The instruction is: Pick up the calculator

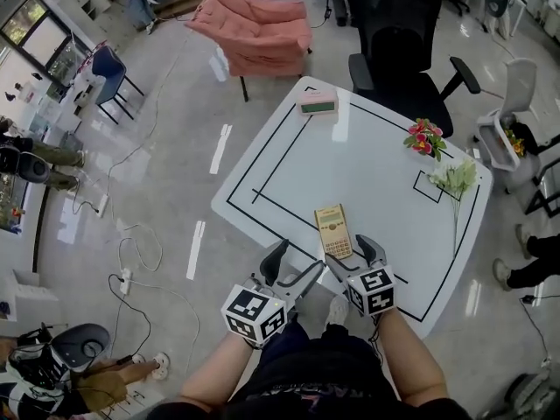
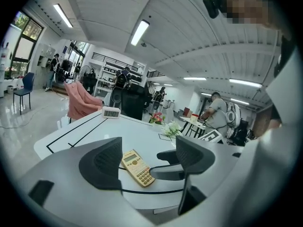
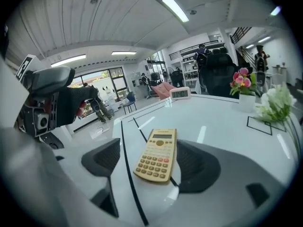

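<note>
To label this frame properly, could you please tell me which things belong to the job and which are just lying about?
Job: calculator; right gripper, open, a jaw on either side of it.
Lying about: clock; red flowers; white flowers; pink chair.

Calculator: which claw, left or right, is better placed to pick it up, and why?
Right, probably. The right claw is open with the calculator's near end between its jaws; the left claw, also open, sits off to its side.
</note>
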The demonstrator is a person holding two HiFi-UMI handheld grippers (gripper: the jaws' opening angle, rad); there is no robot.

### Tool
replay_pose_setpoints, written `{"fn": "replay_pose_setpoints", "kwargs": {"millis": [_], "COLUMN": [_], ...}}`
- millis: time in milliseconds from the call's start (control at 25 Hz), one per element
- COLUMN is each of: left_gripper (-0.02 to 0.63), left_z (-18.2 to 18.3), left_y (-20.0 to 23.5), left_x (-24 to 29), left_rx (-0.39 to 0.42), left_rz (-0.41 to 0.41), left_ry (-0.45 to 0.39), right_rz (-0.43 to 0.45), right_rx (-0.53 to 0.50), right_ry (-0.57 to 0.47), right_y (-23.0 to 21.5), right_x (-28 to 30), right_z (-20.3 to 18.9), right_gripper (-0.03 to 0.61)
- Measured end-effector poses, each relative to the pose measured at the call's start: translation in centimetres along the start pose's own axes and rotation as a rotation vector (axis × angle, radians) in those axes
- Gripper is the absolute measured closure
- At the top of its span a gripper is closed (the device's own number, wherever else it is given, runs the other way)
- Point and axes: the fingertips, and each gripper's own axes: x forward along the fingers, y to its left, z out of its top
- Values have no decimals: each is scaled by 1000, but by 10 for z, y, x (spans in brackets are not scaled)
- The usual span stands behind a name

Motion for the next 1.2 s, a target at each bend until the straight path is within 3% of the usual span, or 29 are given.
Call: {"fn": "replay_pose_setpoints", "kwargs": {"millis": [400,760,1200], "left_gripper": [270,270,270], "left_z": [-4,-17,-31], "left_y": [33,59,73], "left_x": [34,55,73], "left_rx": [-26,-59,-37], "left_rz": [-164,-268,-363], "left_ry": [86,166,257], "right_rz": [-155,-306,-386], "right_rx": [57,37,64], "right_ry": [85,139,238], "right_y": [-6,-17,-21], "right_x": [27,50,62], "right_z": [-19,-23,-42], "right_gripper": [219,219,219]}}
